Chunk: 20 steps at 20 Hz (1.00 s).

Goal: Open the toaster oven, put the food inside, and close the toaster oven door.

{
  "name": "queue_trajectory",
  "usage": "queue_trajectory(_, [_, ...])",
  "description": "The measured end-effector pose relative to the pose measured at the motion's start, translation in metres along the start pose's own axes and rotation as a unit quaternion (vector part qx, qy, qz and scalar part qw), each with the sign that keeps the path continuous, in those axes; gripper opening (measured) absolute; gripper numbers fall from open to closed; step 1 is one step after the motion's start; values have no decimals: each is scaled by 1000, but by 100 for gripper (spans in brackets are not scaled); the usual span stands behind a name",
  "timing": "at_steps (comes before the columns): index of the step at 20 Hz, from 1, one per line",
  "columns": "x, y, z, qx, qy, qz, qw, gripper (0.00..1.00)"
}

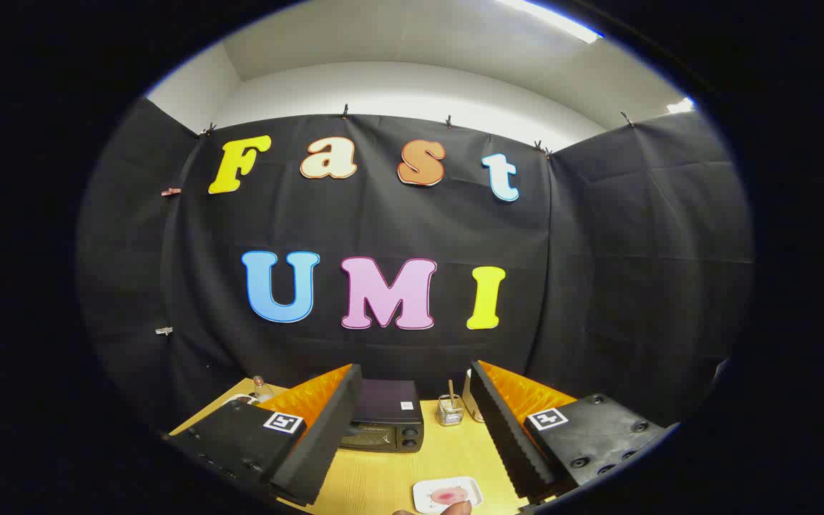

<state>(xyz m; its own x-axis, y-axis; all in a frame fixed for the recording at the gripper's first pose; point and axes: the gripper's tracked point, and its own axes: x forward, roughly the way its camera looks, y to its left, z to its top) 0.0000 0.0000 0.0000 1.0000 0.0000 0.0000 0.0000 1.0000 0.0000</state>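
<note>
1. We hold the tool (412, 436) high above the bench (383, 486), its fingers spread wide apart with nothing between them.
2. The toaster oven (385, 425) sits on the bench beyond the fingers, close to the left one, with its back to the black cloth wall. Its door looks shut, though the view is too small for us to be sure.
3. The food (448, 495), a pinkish piece on a small white plate (426, 493), lies nearer to us, just ahead of the fingers and apart from the oven.
4. A small glass holder (449, 411) with a stick in it stands to the right of the oven, and a little bottle (262, 388) shows past the left finger.
5. We judge the task is at its very start: opening the door comes first.
6. The next move calls for lowering the tool toward the oven's front and finding the door handle.
</note>
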Motion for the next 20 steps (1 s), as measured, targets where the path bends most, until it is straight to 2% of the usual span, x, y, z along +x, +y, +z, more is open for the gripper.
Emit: queue_trajectory(20, [-4, -1, -3, 0, 3, -7, 1000, 98])
